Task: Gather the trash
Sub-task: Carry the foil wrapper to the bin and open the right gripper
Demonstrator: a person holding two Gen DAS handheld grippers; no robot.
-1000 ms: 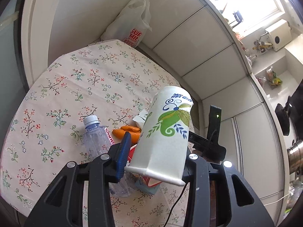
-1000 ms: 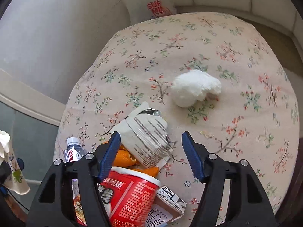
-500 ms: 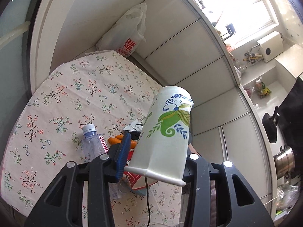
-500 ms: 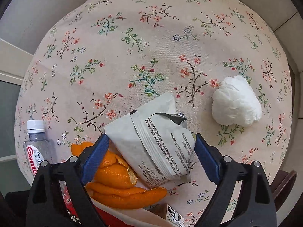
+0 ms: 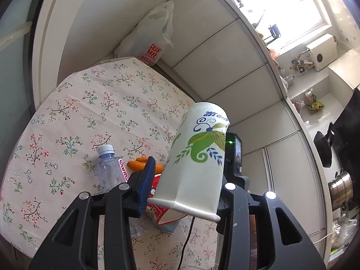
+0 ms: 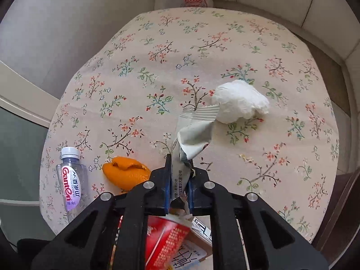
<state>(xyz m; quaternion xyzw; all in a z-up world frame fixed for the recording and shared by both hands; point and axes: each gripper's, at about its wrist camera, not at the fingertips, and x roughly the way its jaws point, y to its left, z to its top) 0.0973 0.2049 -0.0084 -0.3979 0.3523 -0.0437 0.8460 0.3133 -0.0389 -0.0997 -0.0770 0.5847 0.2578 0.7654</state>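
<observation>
My left gripper (image 5: 184, 186) is shut on a white paper cup (image 5: 198, 157) with a green and blue leaf print, held tilted above the floral table. My right gripper (image 6: 178, 180) is shut on a crumpled grey snack wrapper (image 6: 193, 132), which sticks up out of the jaws over the tablecloth. On the cloth lie orange peel (image 6: 126, 173), a small clear water bottle (image 6: 70, 180) and a ball of white tissue (image 6: 240, 105). A red instant-noodle cup (image 6: 166, 240) and a small carton (image 6: 198, 247) sit under the right gripper.
The round table wears a floral cloth (image 6: 202, 45) and stands against white panelled walls. A white plastic shopping bag (image 5: 148, 40) leans at its far edge. A kitchen counter with a pot (image 5: 339, 189) shows at the right of the left wrist view.
My right gripper closed on the snack wrapper and lifted it off the orange peel. The left gripper kept its hold on the cup and barely moved.
</observation>
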